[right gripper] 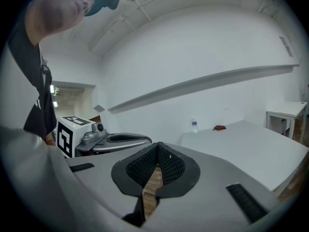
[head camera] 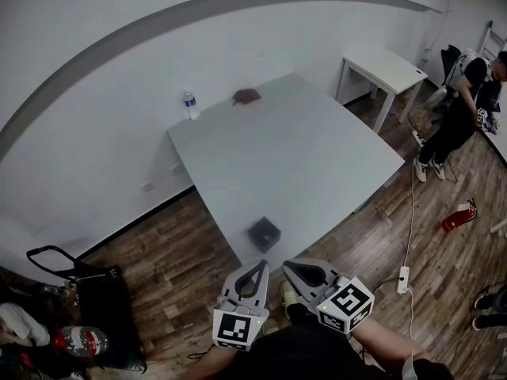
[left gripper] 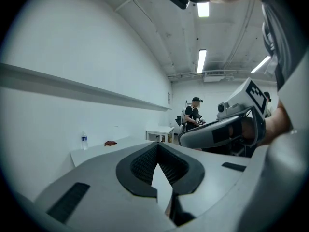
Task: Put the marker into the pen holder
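Both tools pressed together and empty, held just off the near edge of the counter.
The left tool and right tool sit side by side over the wood floor, tips pointing at the counter, with nothing between either pair of jaws. The pen holder, a dark square box, stands upright on the counter near its front corner, just ahead of the tools and not touching them. A small red object lies at the far side of the counter near a water bottle; it's too small to tell if it's the marker. A second white table stands past the counter's far right corner, with a person beside it and a fire extinguisher on the floor nearby.
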Demonstrator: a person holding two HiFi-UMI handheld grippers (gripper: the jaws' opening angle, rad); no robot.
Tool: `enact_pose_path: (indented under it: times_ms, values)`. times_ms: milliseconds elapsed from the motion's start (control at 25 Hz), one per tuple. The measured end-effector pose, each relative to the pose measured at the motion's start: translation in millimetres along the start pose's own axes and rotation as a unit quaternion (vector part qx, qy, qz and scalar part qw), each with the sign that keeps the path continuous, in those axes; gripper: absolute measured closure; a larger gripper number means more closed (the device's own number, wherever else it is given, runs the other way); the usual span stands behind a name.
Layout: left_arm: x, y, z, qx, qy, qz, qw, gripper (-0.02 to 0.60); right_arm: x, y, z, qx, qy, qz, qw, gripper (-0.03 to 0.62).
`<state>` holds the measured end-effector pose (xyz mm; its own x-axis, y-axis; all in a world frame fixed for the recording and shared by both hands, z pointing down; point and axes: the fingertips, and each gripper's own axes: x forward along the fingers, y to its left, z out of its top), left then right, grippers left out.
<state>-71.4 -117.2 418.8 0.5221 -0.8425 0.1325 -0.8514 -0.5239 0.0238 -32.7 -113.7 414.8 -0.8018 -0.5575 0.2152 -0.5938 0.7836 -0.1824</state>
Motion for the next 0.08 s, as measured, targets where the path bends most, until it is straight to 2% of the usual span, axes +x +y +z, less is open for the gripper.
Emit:
enact_pose_path:
  times_ms: [80]
  values:
    - [6.7,3.8,6.2,0.004,-0.007,0.001,1.0,0.577,2.6,-6.1,8.6,-0.009,-0.008,-0.001,1.0,0.579]
